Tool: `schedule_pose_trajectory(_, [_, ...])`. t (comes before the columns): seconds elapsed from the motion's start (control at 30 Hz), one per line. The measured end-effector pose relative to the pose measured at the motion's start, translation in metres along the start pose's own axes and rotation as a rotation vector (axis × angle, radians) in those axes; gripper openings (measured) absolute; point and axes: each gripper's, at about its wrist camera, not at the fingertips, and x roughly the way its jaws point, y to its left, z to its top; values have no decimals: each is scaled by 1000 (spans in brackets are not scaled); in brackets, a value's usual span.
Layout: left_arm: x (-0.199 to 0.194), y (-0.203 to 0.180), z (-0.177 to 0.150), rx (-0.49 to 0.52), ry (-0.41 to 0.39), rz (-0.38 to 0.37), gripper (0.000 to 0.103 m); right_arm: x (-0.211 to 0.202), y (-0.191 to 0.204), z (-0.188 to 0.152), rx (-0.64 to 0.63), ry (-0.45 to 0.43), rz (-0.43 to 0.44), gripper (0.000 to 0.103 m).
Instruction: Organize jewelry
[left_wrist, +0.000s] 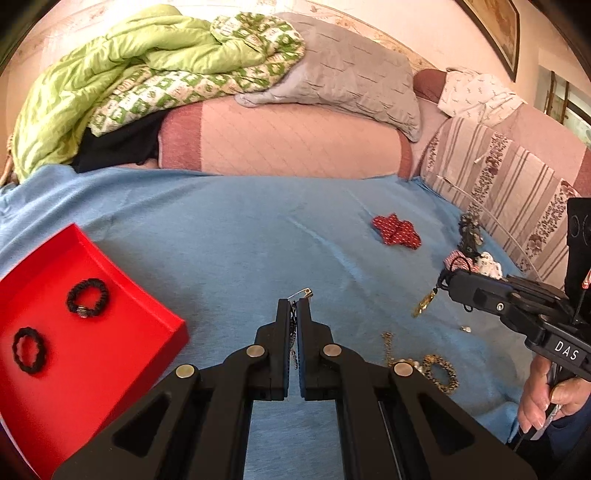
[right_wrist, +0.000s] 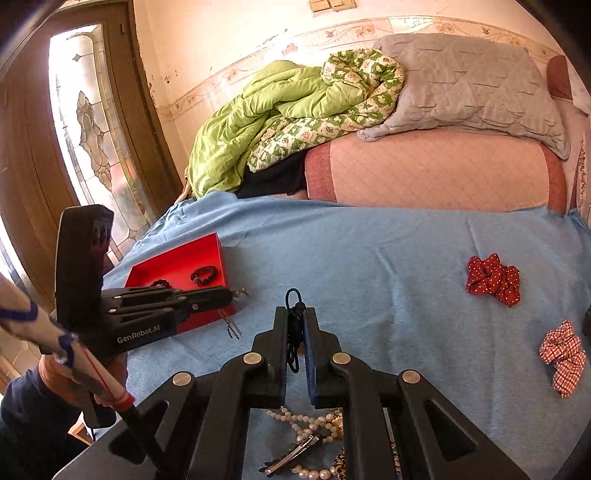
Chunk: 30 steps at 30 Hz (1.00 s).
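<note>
My left gripper (left_wrist: 293, 306) is shut on a thin dark chain piece (left_wrist: 293, 332) with a safety pin (left_wrist: 304, 293) sticking out past the tips. It hangs over the blue blanket just right of the red tray (left_wrist: 110, 354), which holds two black ring-shaped bands (left_wrist: 87, 297) (left_wrist: 29, 349). My right gripper (right_wrist: 295, 314) is shut on a dark blue cord (right_wrist: 293, 301) whose loop pokes above the tips. In the left wrist view the right gripper (left_wrist: 448, 282) is raised at the right, and a gold pendant (left_wrist: 424, 304) dangles below it. The right wrist view shows the left gripper (right_wrist: 229, 293) in front of the tray (right_wrist: 173, 264).
On the blanket lie a red dotted scrunchie (right_wrist: 493, 278), a red checked scrunchie (right_wrist: 563, 354), a leopard scrunchie (left_wrist: 441, 373), a gold chain (left_wrist: 388, 347), a pearl necklace (right_wrist: 306, 424) and a hair clip (right_wrist: 291, 458). Pillows and a green quilt (left_wrist: 110, 74) are piled behind.
</note>
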Motion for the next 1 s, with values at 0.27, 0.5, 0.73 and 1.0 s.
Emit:
schedule_pose_trajectory(0.27, [-17, 26, -4, -42, -27, 97, 3, 9, 14, 0, 34, 21, 36, 9])
schedule_pose_trajectory(0.5, [-29, 59, -7, -90, -37, 176, 3, 20, 42, 4, 6, 41, 52, 9])
schedule_pose_trajectory(0.73, [-45, 91, -7, -138, -58, 233, 3, 45, 79, 23, -27, 73, 77, 9])
schedule_pose_trajectory(1.0, [-64, 136, -15, -220, -68, 287, 3, 87, 119, 43, -22, 115, 147, 9])
